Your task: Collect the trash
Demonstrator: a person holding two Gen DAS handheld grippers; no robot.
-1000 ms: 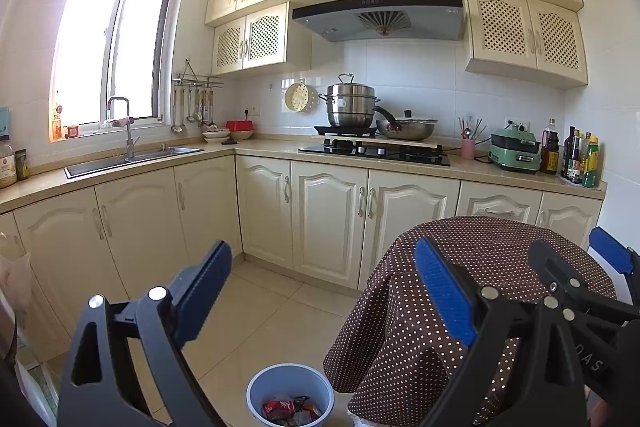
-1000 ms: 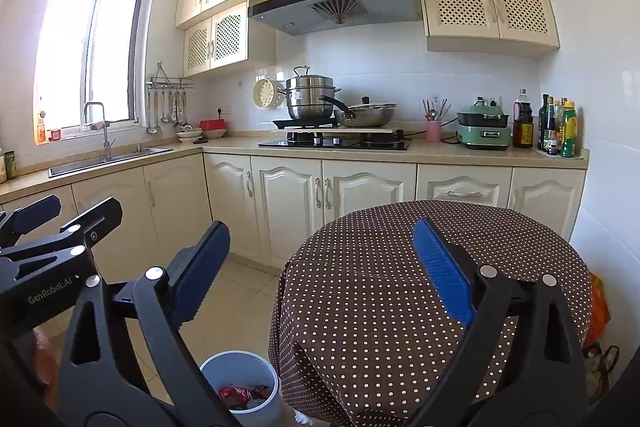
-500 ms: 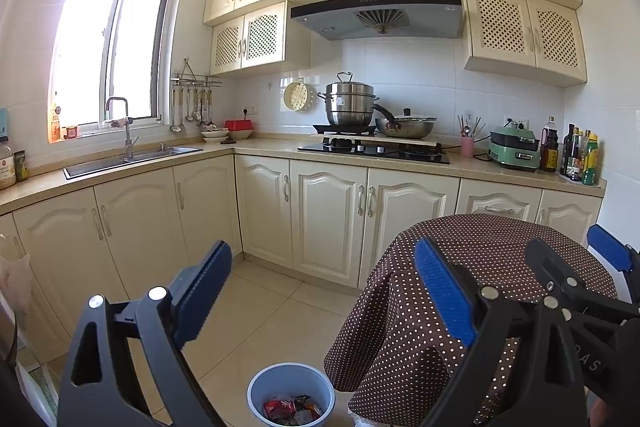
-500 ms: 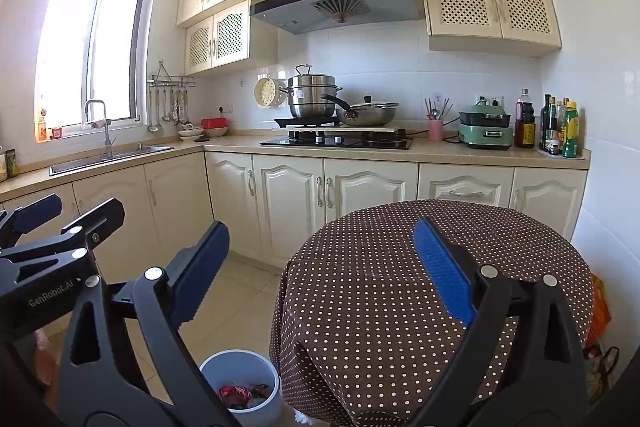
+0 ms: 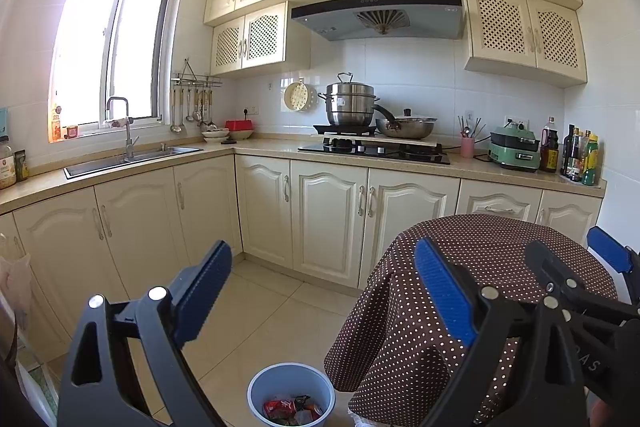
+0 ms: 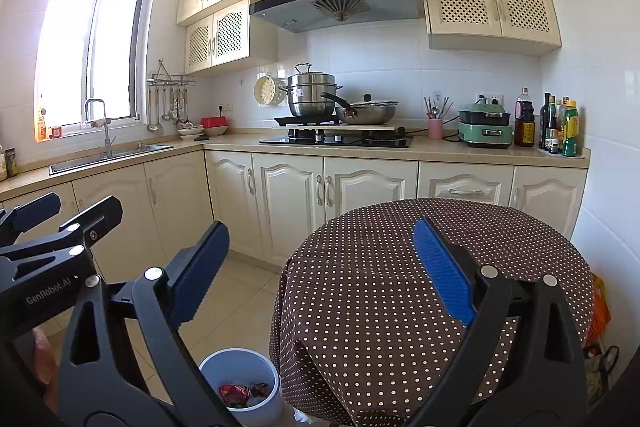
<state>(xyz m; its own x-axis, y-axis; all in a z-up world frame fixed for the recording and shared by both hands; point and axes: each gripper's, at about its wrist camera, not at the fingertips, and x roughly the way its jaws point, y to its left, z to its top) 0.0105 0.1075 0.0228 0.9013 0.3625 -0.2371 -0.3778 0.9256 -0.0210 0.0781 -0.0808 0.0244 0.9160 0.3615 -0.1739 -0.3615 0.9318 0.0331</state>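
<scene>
Left gripper (image 5: 322,277) and right gripper (image 6: 320,259), jaws apart and empty. The waste bin (image 5: 291,393), holding red wrappers (image 5: 278,407), stands on the floor below the jaws, beside the polka-dot table (image 6: 400,267); left gripper appears nearer.

Black-framed left gripper (image 5: 322,287) and right gripper (image 6: 320,259) have ribbed blue pads, silver screws.

At six o'clock the bin (image 5: 291,393) loses its near rim to the frame edge in the left wrist view, its crumpled trash (image 6: 240,393) too small to identify.
</scene>
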